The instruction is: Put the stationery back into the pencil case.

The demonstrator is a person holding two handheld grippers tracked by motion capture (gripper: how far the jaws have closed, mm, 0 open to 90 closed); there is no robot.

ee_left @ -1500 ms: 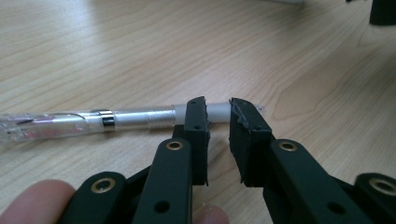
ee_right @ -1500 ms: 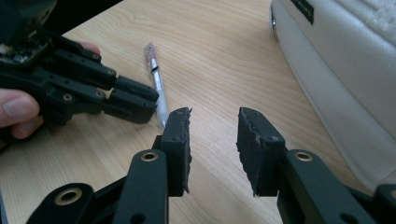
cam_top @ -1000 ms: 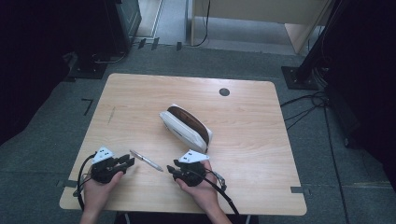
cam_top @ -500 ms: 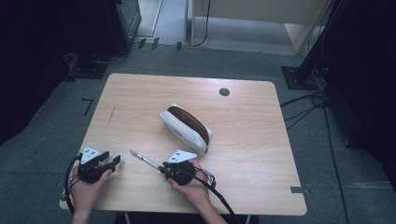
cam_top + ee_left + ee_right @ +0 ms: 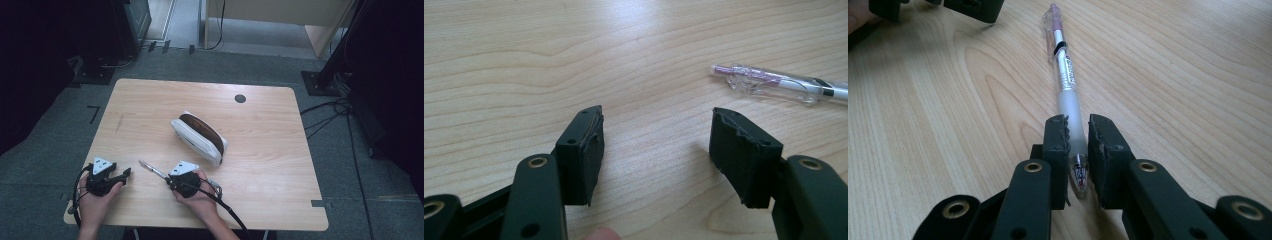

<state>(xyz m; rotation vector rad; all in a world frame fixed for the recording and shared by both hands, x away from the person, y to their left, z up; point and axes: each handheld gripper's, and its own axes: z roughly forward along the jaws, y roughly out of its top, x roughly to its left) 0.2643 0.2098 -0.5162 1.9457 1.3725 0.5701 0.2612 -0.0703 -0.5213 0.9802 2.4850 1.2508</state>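
Observation:
A clear pen with a pink cap end lies on the wooden table near its front edge. My right gripper is shut on the pen's tip end; its jaws have just been closing on it. In the right gripper view the pads pinch the frosted grip of the pen, which points away along the table. My left gripper stands open to the left of the pen, its jaws having just been opening with nothing between them. The left gripper view has the open gripper short of the pen.
A white pencil case with a dark brown open top lies in the middle of the table, behind my right hand. A black round grommet sits near the far edge. The left gripper's jaws lie just beyond the pen's far end.
My left gripper has opened and drawn back to the left, away from the pen. My right gripper has moved left and shut on the pen's near end.

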